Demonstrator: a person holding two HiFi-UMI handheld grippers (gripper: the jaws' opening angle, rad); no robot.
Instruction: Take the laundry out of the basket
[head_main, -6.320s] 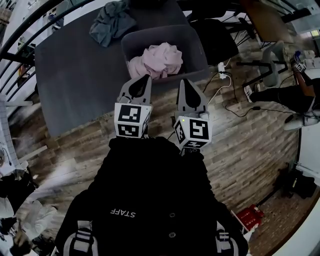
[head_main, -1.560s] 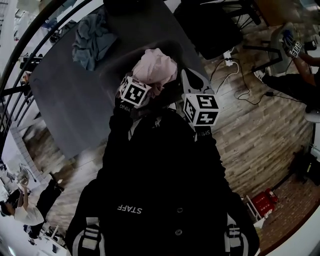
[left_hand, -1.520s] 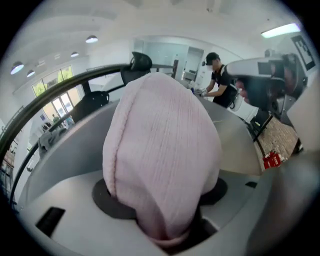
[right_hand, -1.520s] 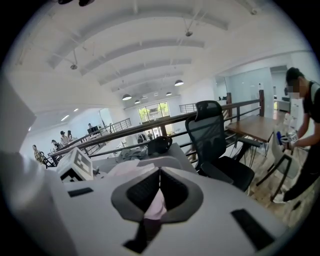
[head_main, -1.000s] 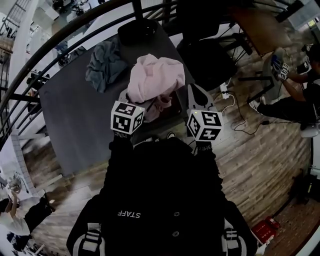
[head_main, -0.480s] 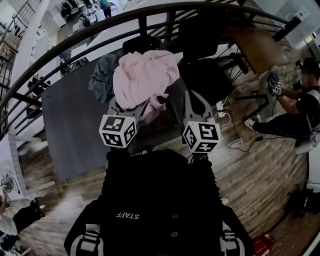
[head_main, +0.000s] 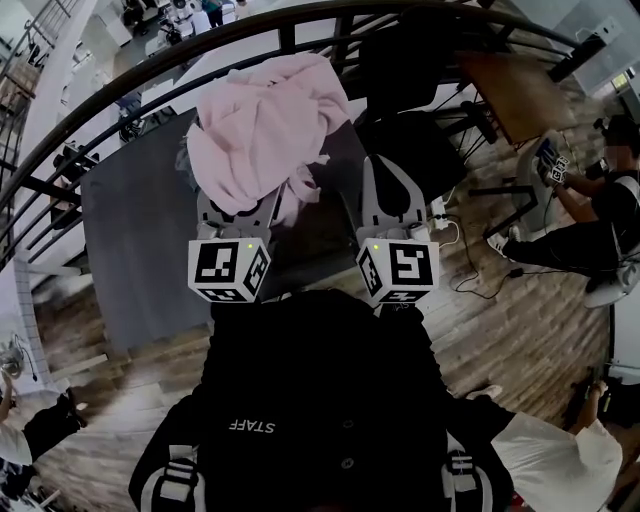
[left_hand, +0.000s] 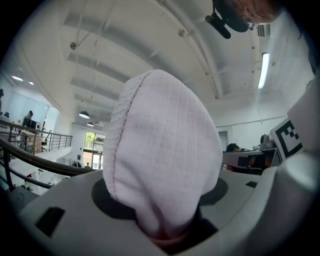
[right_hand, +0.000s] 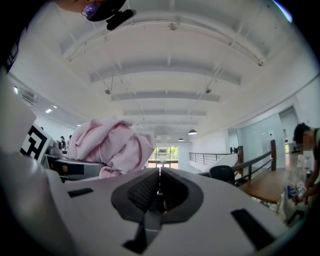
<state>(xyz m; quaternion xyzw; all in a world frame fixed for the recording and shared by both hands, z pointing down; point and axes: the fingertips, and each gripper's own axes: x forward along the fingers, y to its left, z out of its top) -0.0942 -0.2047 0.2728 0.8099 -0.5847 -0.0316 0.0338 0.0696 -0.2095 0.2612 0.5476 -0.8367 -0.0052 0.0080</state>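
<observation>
Pink knit cloth is the laundry in hand: the pink garment (head_main: 262, 120) is held up in a loose bundle in front of the person, above the grey table (head_main: 130, 235), and it covers most of the dark basket (head_main: 340, 175) in the head view. The left gripper (head_main: 240, 203) has its jaws clamped on a thick fold of it. In the left gripper view a rounded bunch of ribbed fabric (left_hand: 165, 155) bulges out past the pads and fills the gap. The right gripper (head_main: 388, 180) holds nothing; its jaws are together with only a thin slit between the pads (right_hand: 145, 187), and the garment (right_hand: 110, 145) sits off to its left. By its look the cloth is light, soft and wholly limp, so it should sag and swing from a single pinch rather than keep any shape. It is neither fragile nor slick, but a thin pinch could creep out of the pads. A bunched fold or a seamed edge is the safest hold, and the free gripper could gather the hanging part.
</observation>
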